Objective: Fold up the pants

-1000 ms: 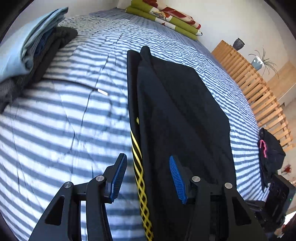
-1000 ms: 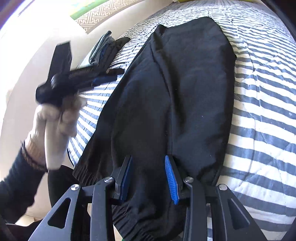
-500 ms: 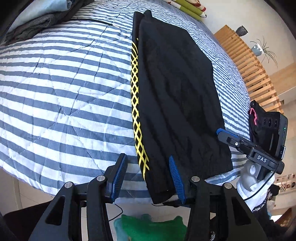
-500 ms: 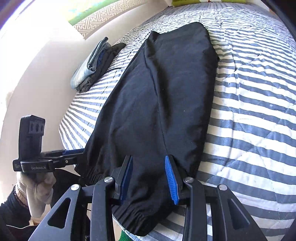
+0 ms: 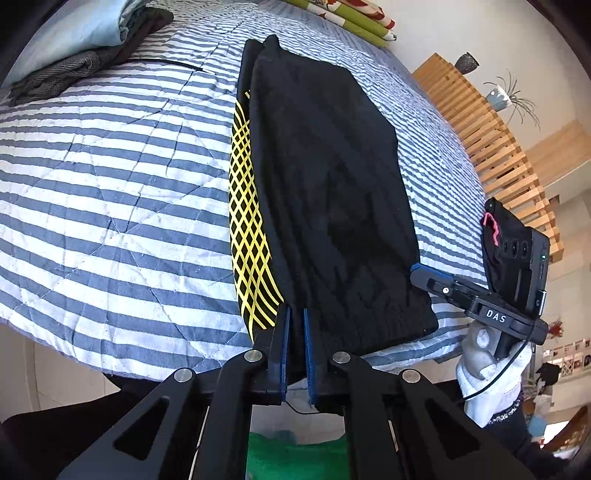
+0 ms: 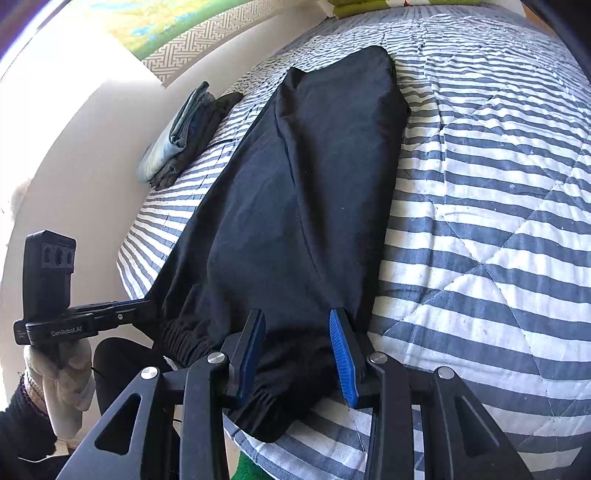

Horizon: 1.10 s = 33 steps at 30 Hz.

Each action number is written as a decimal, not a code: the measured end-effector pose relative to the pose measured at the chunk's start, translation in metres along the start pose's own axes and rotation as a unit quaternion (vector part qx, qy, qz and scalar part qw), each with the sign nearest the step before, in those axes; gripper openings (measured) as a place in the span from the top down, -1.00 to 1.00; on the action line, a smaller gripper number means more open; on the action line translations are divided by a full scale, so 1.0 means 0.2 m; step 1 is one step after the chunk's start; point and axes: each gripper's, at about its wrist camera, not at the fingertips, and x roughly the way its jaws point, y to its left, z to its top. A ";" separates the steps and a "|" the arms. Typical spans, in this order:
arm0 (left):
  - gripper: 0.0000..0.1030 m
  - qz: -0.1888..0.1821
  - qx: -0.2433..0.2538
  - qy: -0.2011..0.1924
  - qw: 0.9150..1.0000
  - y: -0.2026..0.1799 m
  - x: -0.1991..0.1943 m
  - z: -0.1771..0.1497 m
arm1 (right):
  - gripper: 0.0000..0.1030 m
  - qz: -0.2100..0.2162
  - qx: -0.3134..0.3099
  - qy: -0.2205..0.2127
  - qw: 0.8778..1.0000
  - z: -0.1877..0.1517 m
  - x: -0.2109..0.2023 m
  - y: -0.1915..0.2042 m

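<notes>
Black pants (image 5: 325,177) with a yellow lattice stripe (image 5: 247,221) down one side lie lengthwise, legs stacked, on the striped bed (image 5: 110,184). Their cuffs hang at the near bed edge. My left gripper (image 5: 294,332) is shut on the cuff end beside the yellow stripe, with black cloth pinched between the blue pads. In the right wrist view the same pants (image 6: 295,184) show plain black. My right gripper (image 6: 297,343) is open, its fingers straddling the other cuff corner with cloth between them. Each gripper also shows side-on in the other view: the right gripper (image 5: 419,271) and the left gripper (image 6: 146,305).
A stack of folded clothes (image 5: 74,44) sits on the bed's far left corner, also visible as folded clothes (image 6: 184,136). Green and red bedding (image 5: 351,18) lies at the head. A wooden slatted bench (image 5: 491,140) runs along the right. Something green (image 5: 295,458) lies on the floor below.
My left gripper drew back to the near bed edge and shut on the pants' cuff. The right gripper stayed open and settled over the other cuff corner.
</notes>
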 end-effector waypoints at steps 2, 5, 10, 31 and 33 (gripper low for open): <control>0.87 0.001 -0.003 -0.003 1.000 0.00 -0.02 -0.03 | 0.36 -0.004 -0.012 0.010 1.000 -0.01 0.00 0.02; 0.87 0.014 -0.005 0.001 1.000 0.02 0.01 -0.10 | 0.35 -0.023 -0.047 0.025 0.998 -0.03 0.00 0.07; 0.60 0.020 -0.002 0.012 1.000 0.05 0.03 -0.10 | 0.36 -0.051 -0.095 0.043 0.993 -0.06 0.02 0.15; 0.45 0.088 0.065 -0.036 0.993 0.11 0.33 0.51 | 0.35 -0.001 -0.054 0.058 0.997 -0.03 -0.05 0.05; 0.39 0.075 0.044 -0.048 0.995 0.16 0.30 0.53 | 0.33 -0.004 -0.029 0.044 0.999 0.02 -0.12 -0.01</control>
